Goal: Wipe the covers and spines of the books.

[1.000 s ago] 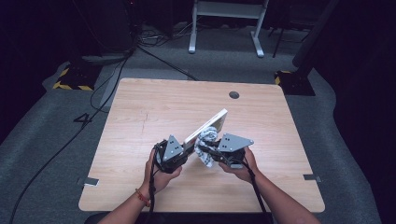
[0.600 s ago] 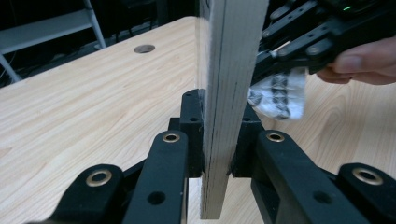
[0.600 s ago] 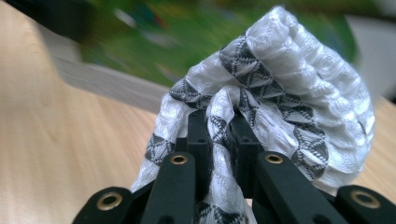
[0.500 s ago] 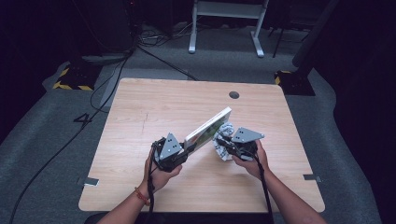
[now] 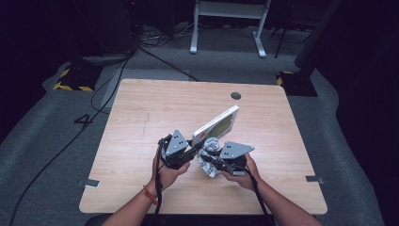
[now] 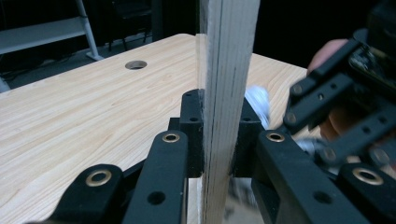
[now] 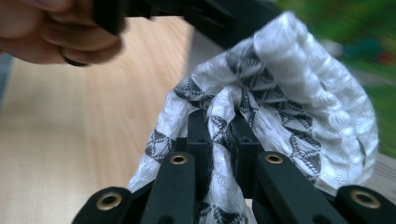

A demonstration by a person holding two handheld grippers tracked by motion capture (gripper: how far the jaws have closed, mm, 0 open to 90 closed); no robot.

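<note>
The left gripper [image 5: 192, 151] is clamped on the lower edge of the board [image 5: 217, 124], which rises tilted ahead of it, off the table [image 5: 141, 122], judged so as to present a face for wiping. The right gripper [image 5: 207, 159] is closed on a bunched patterned cloth [image 5: 208, 162], just beside the left jaws and against the board's lower part. The board's green printed face carries no legible writing; no brand is discernible.

Left hand-held gripper [image 6: 215, 135]: jaws closed on the edge of a thin board [image 6: 229, 84], which stands upright between them. Wooden bench [image 6: 84, 112] behind, round hole [image 6: 136, 65] in its top. Other hand-held gripper [image 6: 336, 107] at right, white cloth [image 6: 258, 100] beside it.
</note>
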